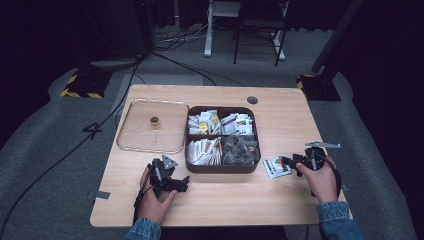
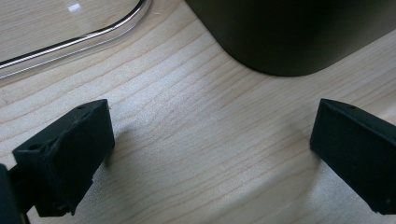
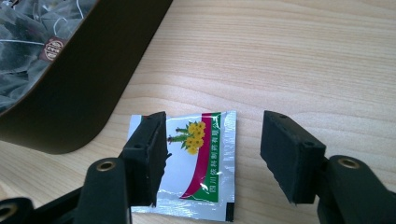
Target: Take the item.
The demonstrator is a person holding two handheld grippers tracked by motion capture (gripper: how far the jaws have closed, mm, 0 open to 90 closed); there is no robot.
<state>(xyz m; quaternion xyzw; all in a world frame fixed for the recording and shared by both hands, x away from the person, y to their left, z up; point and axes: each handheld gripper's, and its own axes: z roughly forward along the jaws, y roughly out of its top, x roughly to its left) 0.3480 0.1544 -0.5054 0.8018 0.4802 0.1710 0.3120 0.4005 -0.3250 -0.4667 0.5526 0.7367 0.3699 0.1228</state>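
Dark floor and cable runs surround a pale wooden desk (image 1: 280, 200), on which a brown compartment box (image 1: 221, 167) of tea sachets stands open, its clear lid (image 1: 152, 126) laid flat beside it so the contents can be reached. The right hand-held gripper (image 3: 212, 158) lies low over the desk with its jaws apart, and a silver sachet (image 3: 196, 172) printed with yellow flowers and a red-and-green stripe lies flat on the wood between and just under them, nearer the left jaw, whose pad overlaps the packet's edge without pinching it. In the high view the same sachet (image 1: 276, 167) sits just ahead of this hand-held gripper (image 1: 290, 162), close to the box's near right corner (a handy spot for something taken out or waiting to go in). Whether it is being set down or about to be picked up cannot be told; nothing grips it now. The left hand-held gripper (image 2: 212, 154) rests on the desk with its jaws wide apart and nothing between them, the box's rounded corner (image 2: 289, 42) ahead of it and the lid's rim (image 2: 93, 39) ahead and to its left, apparently parked clear while the other hand works.
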